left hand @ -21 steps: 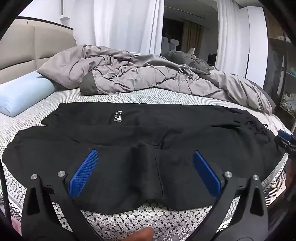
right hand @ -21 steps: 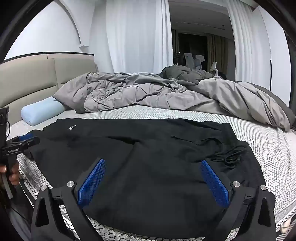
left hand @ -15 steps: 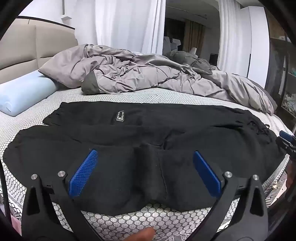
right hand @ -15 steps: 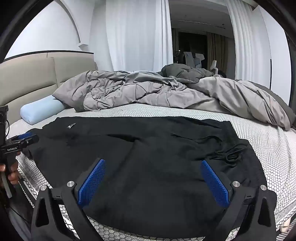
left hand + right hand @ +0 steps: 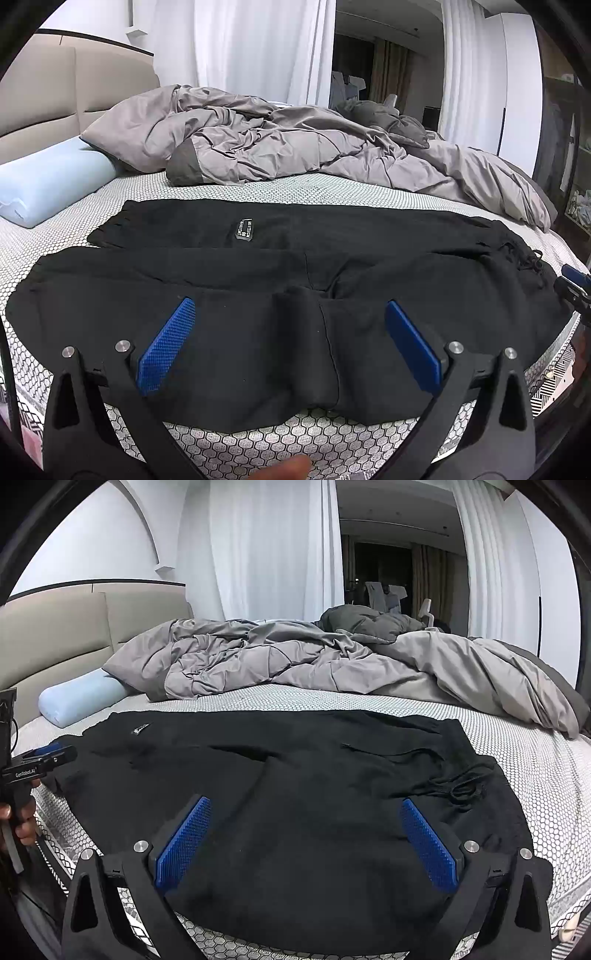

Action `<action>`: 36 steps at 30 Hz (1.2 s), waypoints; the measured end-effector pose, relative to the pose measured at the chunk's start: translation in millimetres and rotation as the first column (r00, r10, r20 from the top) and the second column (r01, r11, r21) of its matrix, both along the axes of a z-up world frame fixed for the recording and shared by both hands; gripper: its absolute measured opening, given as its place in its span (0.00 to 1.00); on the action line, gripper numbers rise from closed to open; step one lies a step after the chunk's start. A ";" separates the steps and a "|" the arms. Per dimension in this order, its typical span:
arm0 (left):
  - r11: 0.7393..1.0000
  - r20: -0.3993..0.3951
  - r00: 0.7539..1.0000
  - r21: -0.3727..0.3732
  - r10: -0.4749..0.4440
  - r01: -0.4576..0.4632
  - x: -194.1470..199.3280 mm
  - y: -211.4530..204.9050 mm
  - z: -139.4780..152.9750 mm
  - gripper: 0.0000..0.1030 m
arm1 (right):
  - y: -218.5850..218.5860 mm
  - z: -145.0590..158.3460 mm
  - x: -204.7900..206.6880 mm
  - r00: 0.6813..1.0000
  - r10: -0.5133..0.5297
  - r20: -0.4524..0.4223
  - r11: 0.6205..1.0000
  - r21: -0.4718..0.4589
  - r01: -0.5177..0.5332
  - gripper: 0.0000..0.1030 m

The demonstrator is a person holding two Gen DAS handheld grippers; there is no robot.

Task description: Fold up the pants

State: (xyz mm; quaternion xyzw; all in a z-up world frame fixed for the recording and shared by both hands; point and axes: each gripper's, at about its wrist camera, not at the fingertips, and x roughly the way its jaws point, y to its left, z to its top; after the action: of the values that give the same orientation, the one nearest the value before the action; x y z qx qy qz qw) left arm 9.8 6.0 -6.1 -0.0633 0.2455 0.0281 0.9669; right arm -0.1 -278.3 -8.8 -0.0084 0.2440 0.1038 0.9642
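Note:
Black pants (image 5: 280, 280) lie spread flat across the near side of the bed, legs to the left, waistband with drawstring (image 5: 458, 786) to the right. A small label (image 5: 244, 229) shows on the far leg. My left gripper (image 5: 290, 321) is open and empty, above the near edge of the pants at mid-length. My right gripper (image 5: 304, 816) is open and empty, above the near edge close to the waist. The pants also fill the right wrist view (image 5: 295, 794). The left gripper shows at the left edge of the right wrist view (image 5: 44, 760).
The pants rest on a white honeycomb-patterned mattress (image 5: 258, 188). A crumpled grey duvet (image 5: 295, 147) covers the far half of the bed. A light blue pillow (image 5: 48, 184) lies at the far left by the beige headboard (image 5: 44, 92). White curtains hang behind.
Both grippers have drifted slightly; the view has shifted a little. The pants have not moved and both grippers stay open.

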 end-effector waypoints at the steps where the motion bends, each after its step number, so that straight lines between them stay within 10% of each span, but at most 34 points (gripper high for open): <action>1: 1.000 0.000 1.000 -0.001 0.001 -0.001 0.4 0.0 0.0 0.99 | 0.2 0.0 0.0 1.000 -0.001 0.001 1.000 0.000 0.001 1.00; 36: 1.000 -0.002 1.000 0.001 -0.001 0.001 0.8 0.4 1.4 0.99 | -6.7 1.0 2.2 1.000 -0.017 0.000 1.000 0.001 0.017 1.00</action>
State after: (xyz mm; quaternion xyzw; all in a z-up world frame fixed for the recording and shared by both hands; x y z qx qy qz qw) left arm 10.6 6.4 -4.7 -0.0626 0.2465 0.0276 0.9667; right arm 2.1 -285.0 -7.7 -0.0060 0.2441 0.0956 0.9650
